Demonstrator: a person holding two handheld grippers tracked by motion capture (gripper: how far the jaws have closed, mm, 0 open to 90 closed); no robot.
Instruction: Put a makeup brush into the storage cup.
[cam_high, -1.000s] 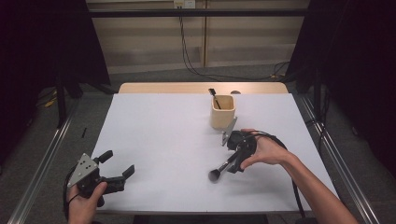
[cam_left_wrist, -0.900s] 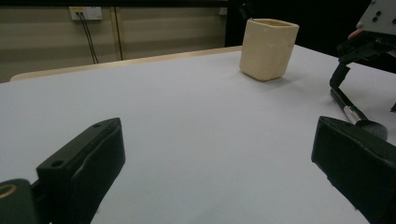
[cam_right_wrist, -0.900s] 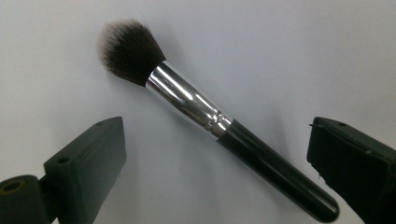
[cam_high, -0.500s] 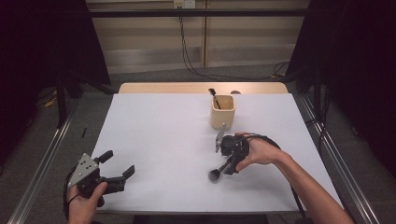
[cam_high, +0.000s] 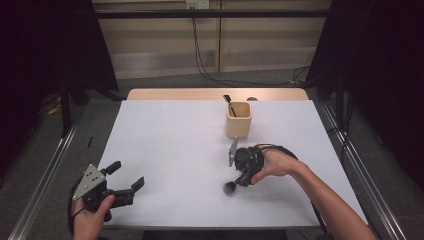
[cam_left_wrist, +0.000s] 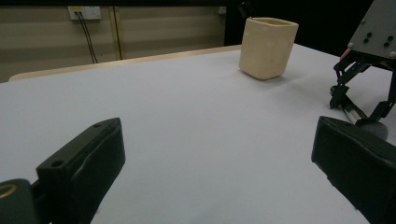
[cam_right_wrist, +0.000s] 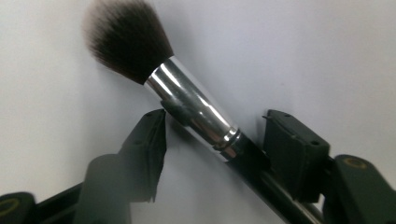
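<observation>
A makeup brush (cam_high: 231, 187) (cam_right_wrist: 187, 102) with a dark bristle head, silver ferrule and black handle lies on the white table (cam_high: 165, 140). My right gripper (cam_high: 240, 178) (cam_right_wrist: 214, 133) points down over it. Its jaws have just been closing, and the brush lies slantwise between them, one jaw beside the ferrule and the other beside the handle. I cannot see the pads pressing on it. My left gripper (cam_high: 127, 175) (cam_left_wrist: 219, 154) rests open near the table's front left corner with nothing between its jaws. From there the right gripper (cam_left_wrist: 362, 93) stands over the brush (cam_left_wrist: 371, 127).
A cream square cup (cam_high: 238, 120) (cam_left_wrist: 267, 46) stands behind the right gripper, with a dark stick-like tool (cam_high: 227, 101) poking out of it. A wooden strip (cam_high: 175, 94) runs along the table's far edge. Metal rails (cam_high: 45, 190) flank both sides.
The right gripper has slid a little to the left over the brush and its jaws have narrowed around it. The left gripper has stayed put.
</observation>
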